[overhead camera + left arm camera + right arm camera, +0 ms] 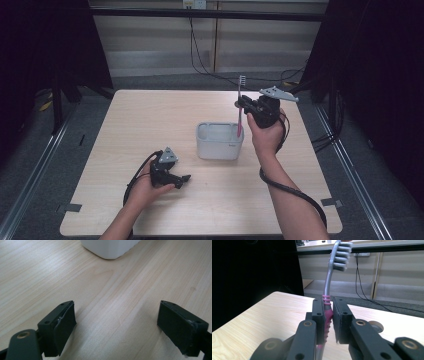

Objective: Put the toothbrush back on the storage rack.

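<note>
1. Desk [150, 130]: pale wood, bearing all items.
2. Holder [220, 141]: white, open-topped box at desk centre.
3. Right tongs [241, 104]: raised at the holder's far right, clamped on the toothbrush grip.
4. Left tongs [184, 178]: resting near left on the desk, spread wide, empty.
5. Toothbrush [240, 107]: pink handle, grey bristles uppermost, upright, lower end at the holder's right rim. Step judged: insertion; next, lower straight, then release.
</note>
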Tool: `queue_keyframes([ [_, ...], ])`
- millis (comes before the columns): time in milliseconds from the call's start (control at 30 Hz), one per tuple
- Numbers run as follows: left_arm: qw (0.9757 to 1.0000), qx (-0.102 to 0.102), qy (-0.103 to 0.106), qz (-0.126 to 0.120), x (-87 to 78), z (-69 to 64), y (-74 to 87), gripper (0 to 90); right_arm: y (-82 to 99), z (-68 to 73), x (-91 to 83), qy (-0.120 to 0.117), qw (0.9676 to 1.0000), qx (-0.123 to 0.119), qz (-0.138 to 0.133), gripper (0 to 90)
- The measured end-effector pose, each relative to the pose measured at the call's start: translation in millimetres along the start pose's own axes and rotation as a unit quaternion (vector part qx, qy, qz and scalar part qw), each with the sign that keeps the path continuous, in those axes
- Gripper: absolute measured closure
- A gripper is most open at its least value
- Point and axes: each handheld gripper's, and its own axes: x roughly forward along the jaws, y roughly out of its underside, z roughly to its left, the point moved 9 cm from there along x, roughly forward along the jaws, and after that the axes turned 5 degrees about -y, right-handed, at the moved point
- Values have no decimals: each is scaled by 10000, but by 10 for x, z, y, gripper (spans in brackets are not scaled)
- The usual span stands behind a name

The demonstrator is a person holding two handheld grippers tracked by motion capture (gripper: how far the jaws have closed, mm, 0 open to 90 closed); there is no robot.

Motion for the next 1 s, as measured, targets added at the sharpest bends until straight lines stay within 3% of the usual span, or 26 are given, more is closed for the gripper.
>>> queue_keyframes([
  [1000, 10000, -29, 28, -9, 3, -9, 0, 147, 160, -25, 142, 11, 9999, -22, 114, 807],
])
